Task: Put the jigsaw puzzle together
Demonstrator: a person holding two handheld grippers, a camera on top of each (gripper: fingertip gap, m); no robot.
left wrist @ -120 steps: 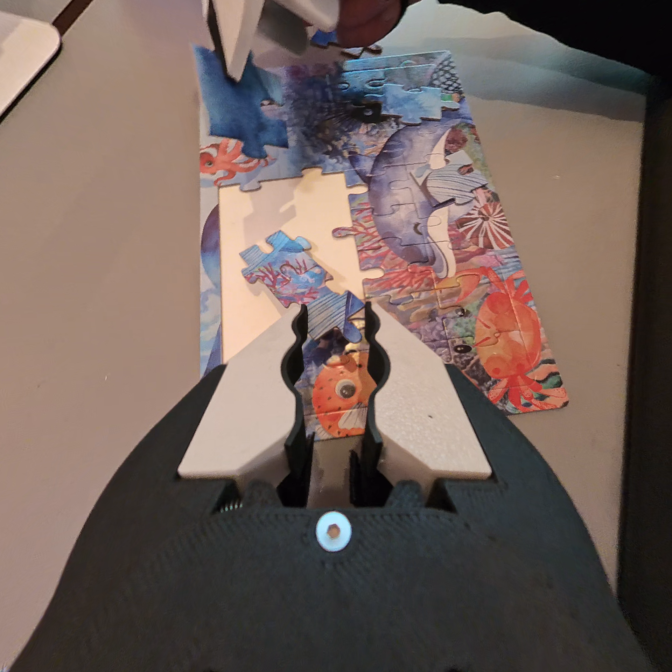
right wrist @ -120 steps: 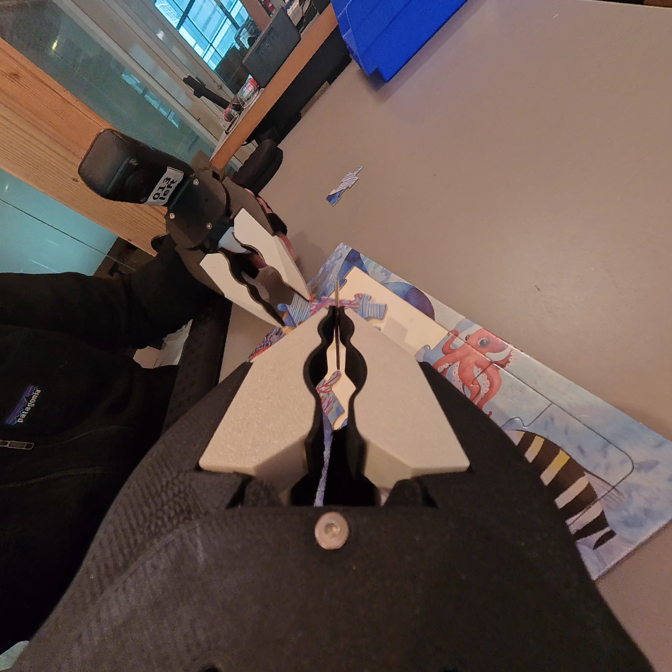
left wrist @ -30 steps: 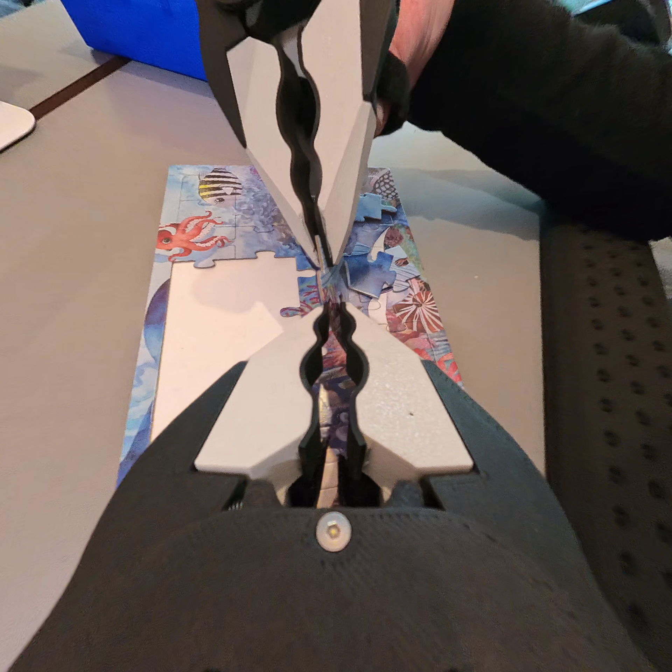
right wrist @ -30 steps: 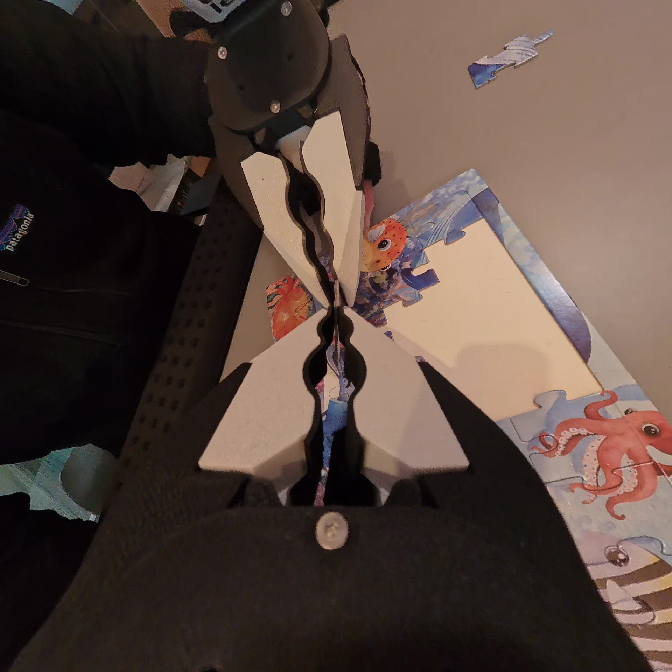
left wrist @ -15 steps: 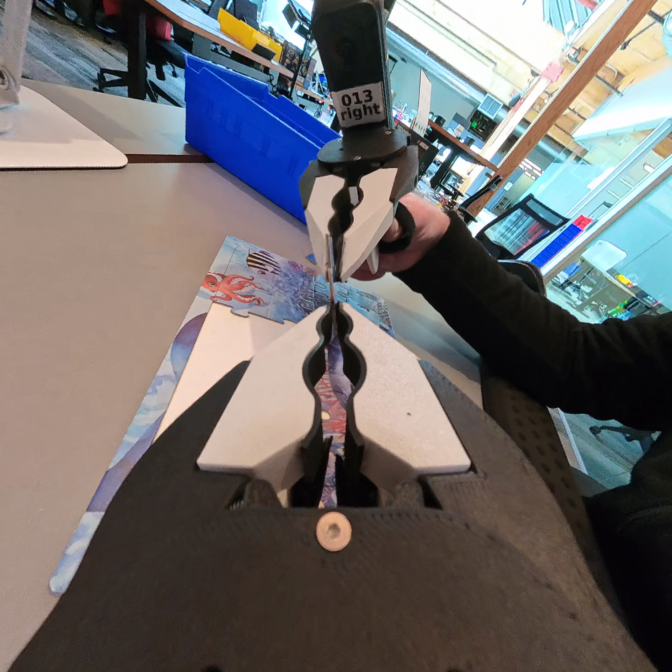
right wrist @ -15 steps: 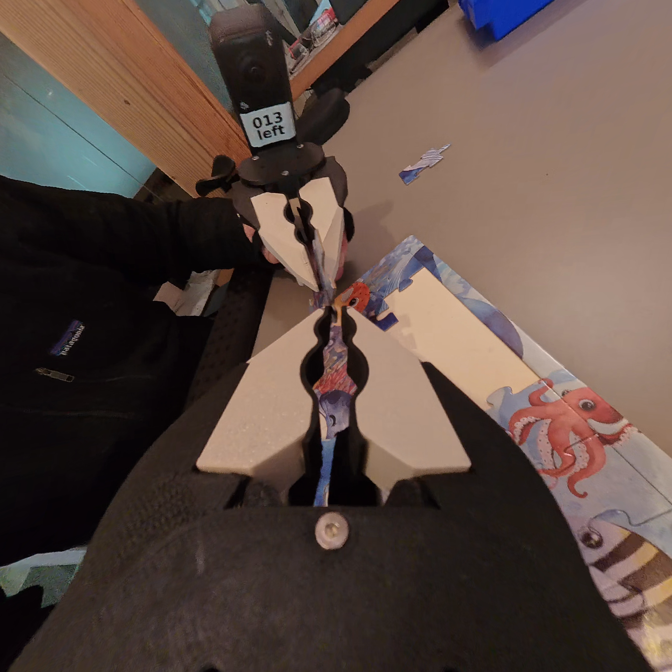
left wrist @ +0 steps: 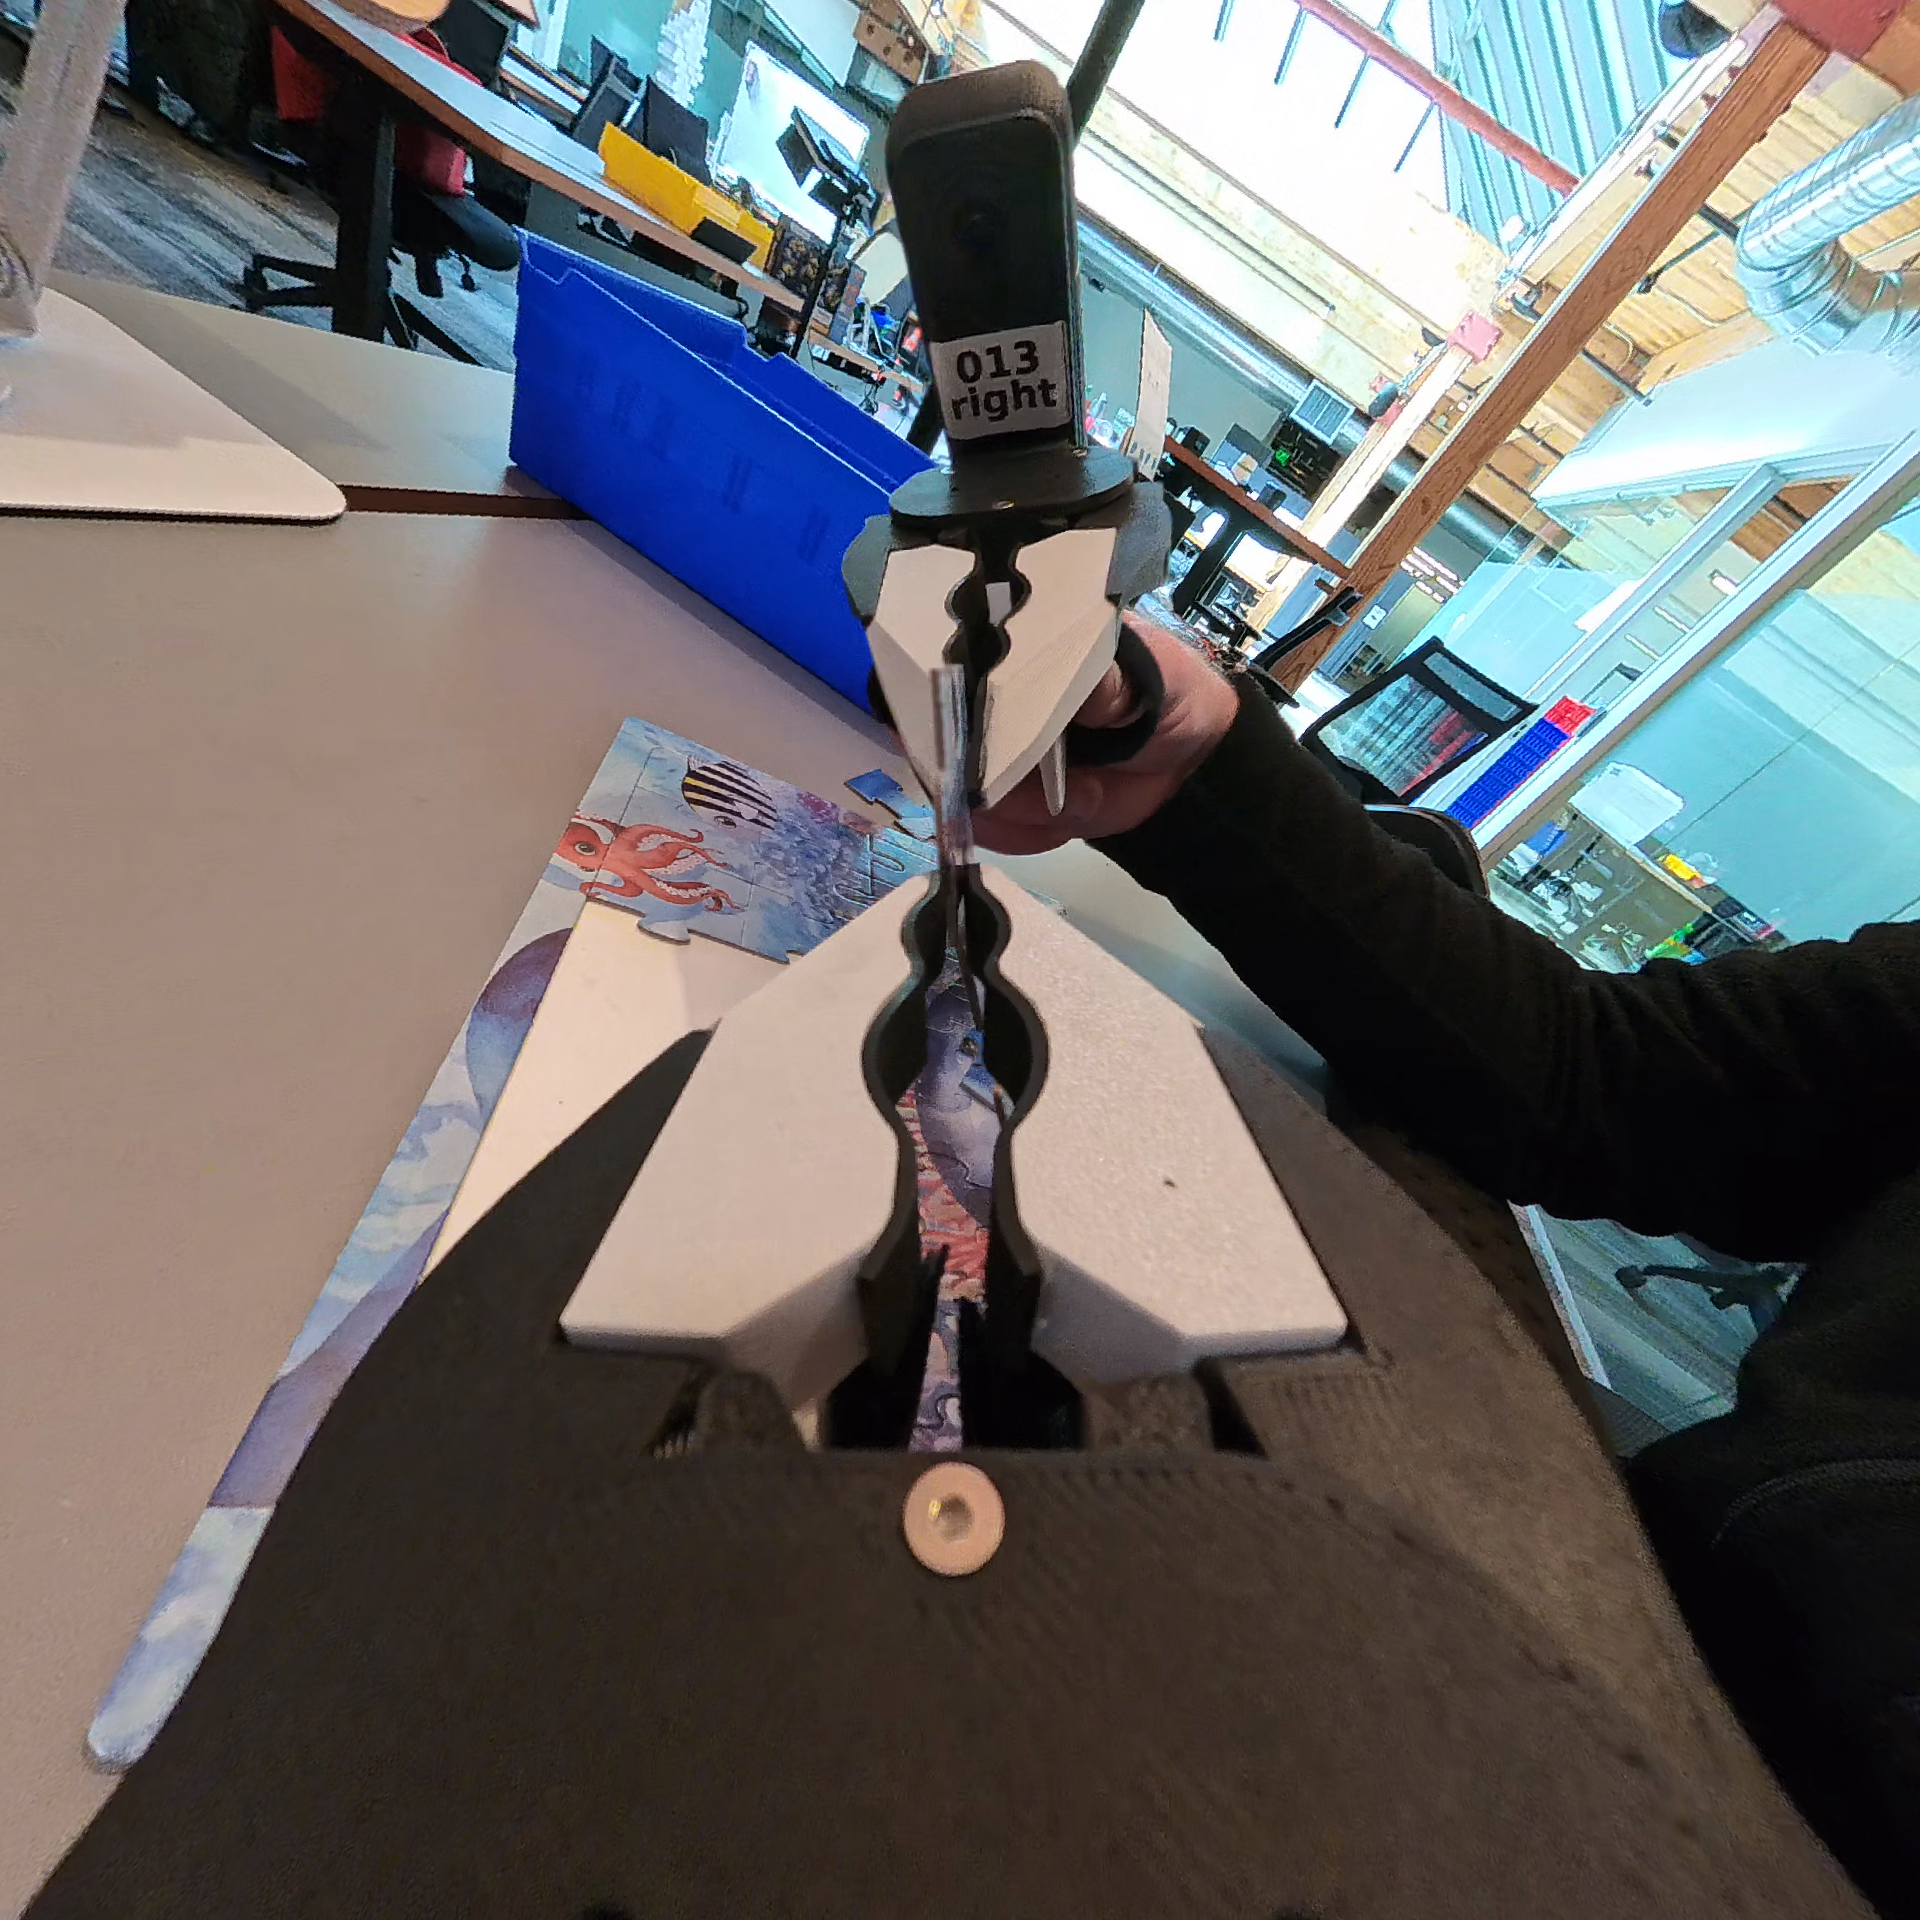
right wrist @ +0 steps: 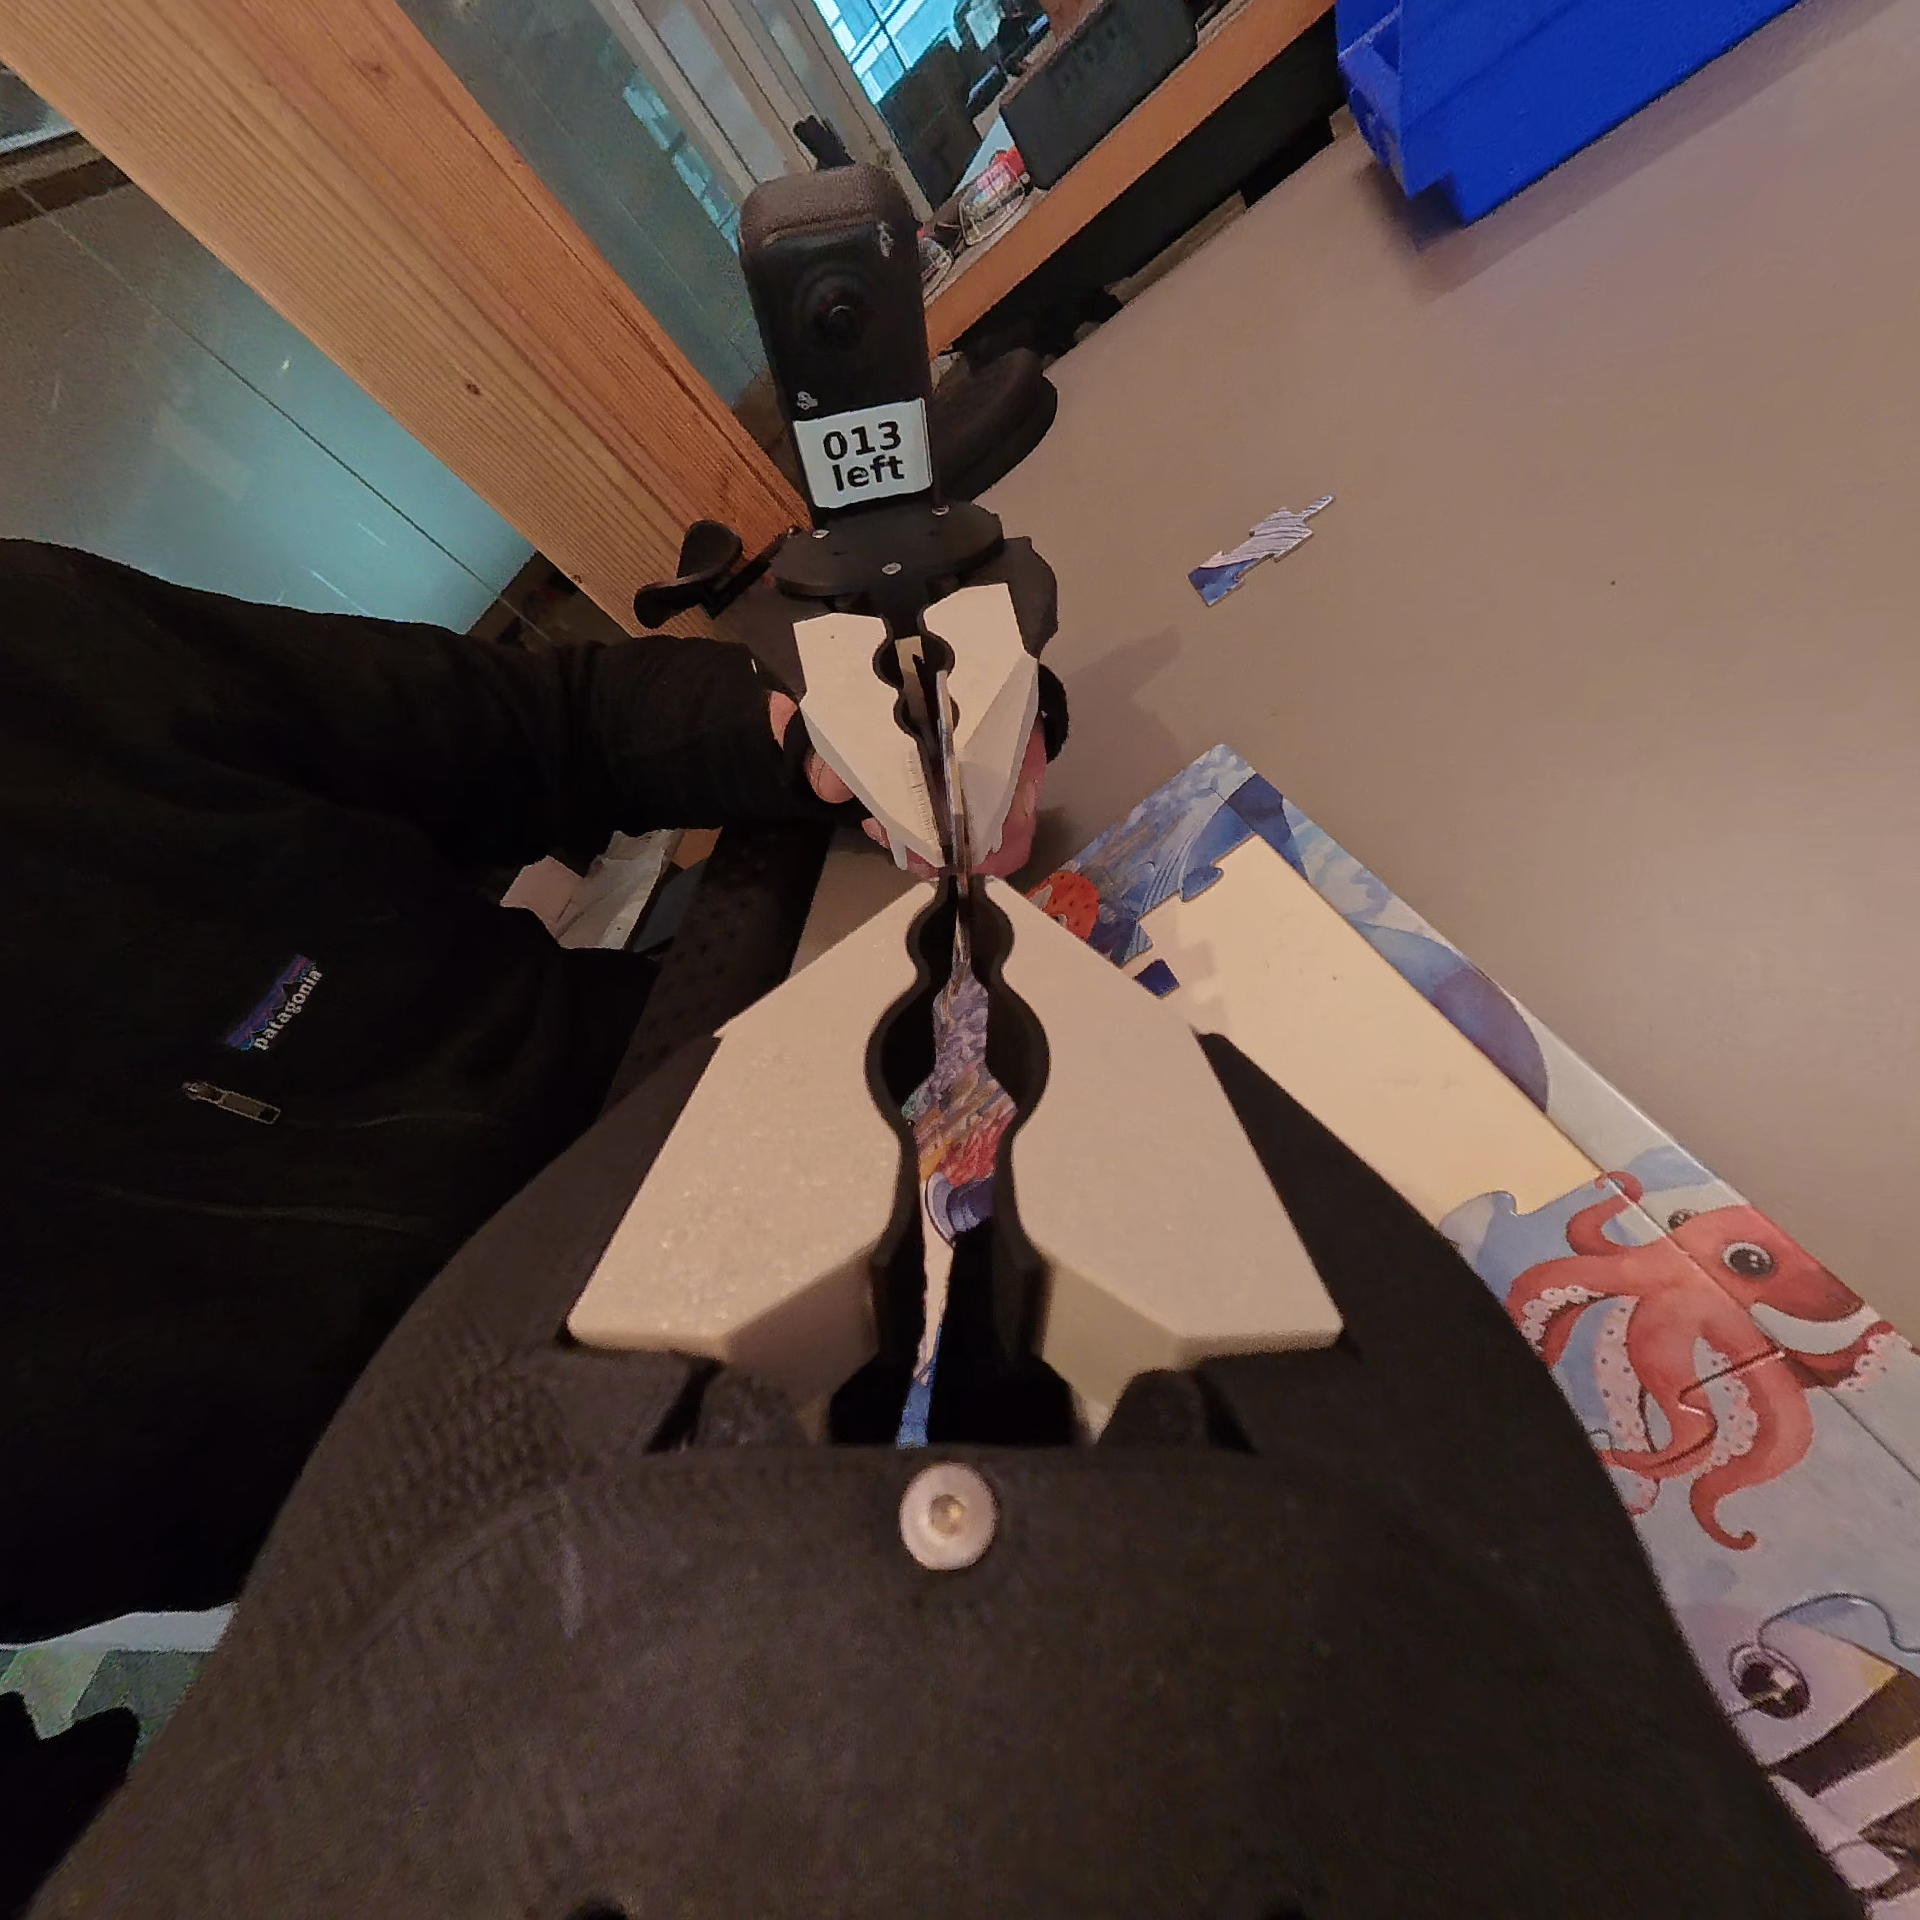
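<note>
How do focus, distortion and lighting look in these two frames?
Left wrist view: strong fisheye bend in the beams, bright blown-out windows behind the right gripper, slight blur on the piece it holds. Right wrist view: dimmer, the table evenly lit, the left gripper sharp, the puzzle stretched toward the corner.

puzzle (left wrist: 665,862): near part hidden behind left gripper (left wrist: 951,883) | held pieces (right wrist: 961,1081): edge-on, shapes unclear | bin (right wrist: 1558,83): cut by top edge
</note>
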